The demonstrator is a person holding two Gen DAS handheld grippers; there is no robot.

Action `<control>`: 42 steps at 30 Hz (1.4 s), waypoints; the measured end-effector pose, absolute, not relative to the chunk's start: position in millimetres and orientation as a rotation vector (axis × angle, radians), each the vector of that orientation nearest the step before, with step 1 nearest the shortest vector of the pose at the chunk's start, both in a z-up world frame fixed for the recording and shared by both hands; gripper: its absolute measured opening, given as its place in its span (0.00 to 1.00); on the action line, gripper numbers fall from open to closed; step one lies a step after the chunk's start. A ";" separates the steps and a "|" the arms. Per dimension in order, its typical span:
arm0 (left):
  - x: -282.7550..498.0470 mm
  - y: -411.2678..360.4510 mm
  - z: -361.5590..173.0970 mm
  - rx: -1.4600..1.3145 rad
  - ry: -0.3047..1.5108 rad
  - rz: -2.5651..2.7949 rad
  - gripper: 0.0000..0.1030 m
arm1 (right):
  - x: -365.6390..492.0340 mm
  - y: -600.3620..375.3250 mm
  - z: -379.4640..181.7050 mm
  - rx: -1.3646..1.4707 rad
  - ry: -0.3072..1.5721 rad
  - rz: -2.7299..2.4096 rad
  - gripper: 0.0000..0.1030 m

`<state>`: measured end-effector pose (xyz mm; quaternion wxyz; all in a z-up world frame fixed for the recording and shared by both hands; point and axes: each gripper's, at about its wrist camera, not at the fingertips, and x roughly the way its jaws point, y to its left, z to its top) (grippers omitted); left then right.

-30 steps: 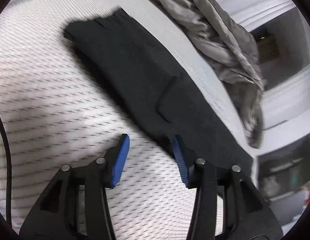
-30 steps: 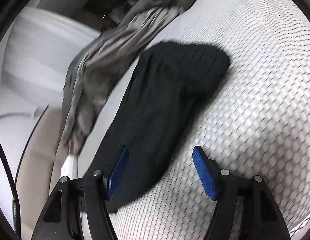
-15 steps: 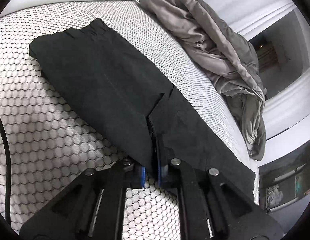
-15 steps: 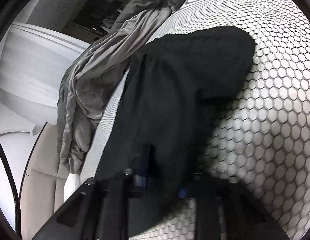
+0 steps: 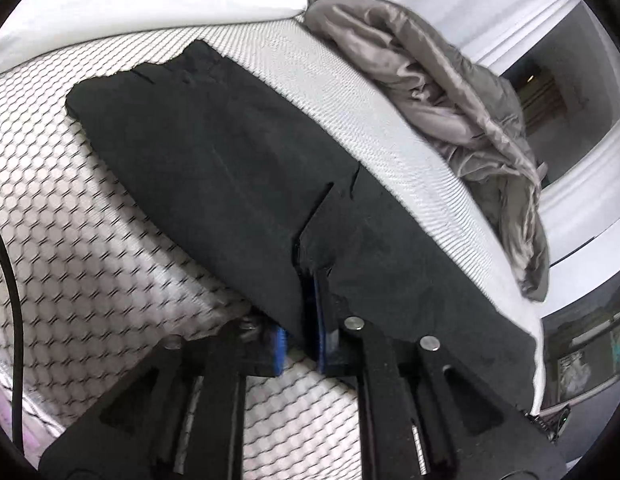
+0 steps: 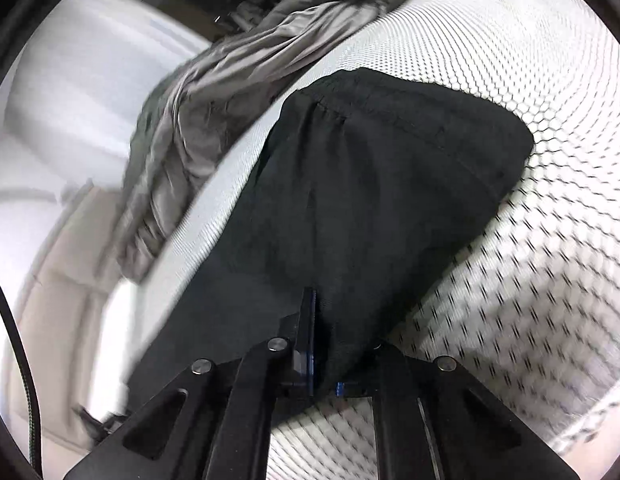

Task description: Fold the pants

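Observation:
Black pants [image 5: 214, 168] lie folded lengthwise on a white honeycomb-patterned mattress [image 5: 90, 264]. My left gripper [image 5: 300, 320] is shut on the near edge of the pants, close to a slit in the fabric. In the right wrist view the pants [image 6: 369, 200] rise toward the camera, their elastic waistband at the far end. My right gripper [image 6: 323, 344] is shut on the near edge of the cloth; its right finger is mostly hidden under the fabric.
A crumpled grey blanket [image 5: 449, 88] lies along the far edge of the mattress beyond the pants; it also shows in the right wrist view [image 6: 230, 88]. A white pillow [image 5: 130, 4] sits at the far left. The mattress edge [image 5: 537, 320] drops off at the right.
Both grippers were open over the pants a second ago. They have closed on the near edge of the cloth, and the fabric now lifts slightly at both grips.

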<state>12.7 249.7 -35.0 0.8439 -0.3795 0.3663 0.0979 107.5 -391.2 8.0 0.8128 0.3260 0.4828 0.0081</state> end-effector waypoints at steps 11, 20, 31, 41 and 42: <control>15.0 264.5 -39.8 -0.805 0.772 0.279 0.15 | 106.6 -464.4 -1.8 0.973 0.956 -0.164 0.47; 12.9 264.7 -39.2 -0.725 0.773 0.349 0.15 | 123.9 -475.8 -3.4 0.743 0.978 -0.169 0.35; -6.3 225.8 21.4 -0.546 0.661 0.360 0.69 | 83.9 -475.8 81.7 0.547 0.783 -0.178 0.76; 53.0 64.2 33.0 -0.268 0.739 -0.047 0.99 | 130.5 -302.4 59.0 0.135 0.965 0.214 0.97; 62.0 43.7 30.1 -0.235 0.761 -0.088 0.99 | 137.4 -275.5 48.1 0.085 0.994 0.258 0.97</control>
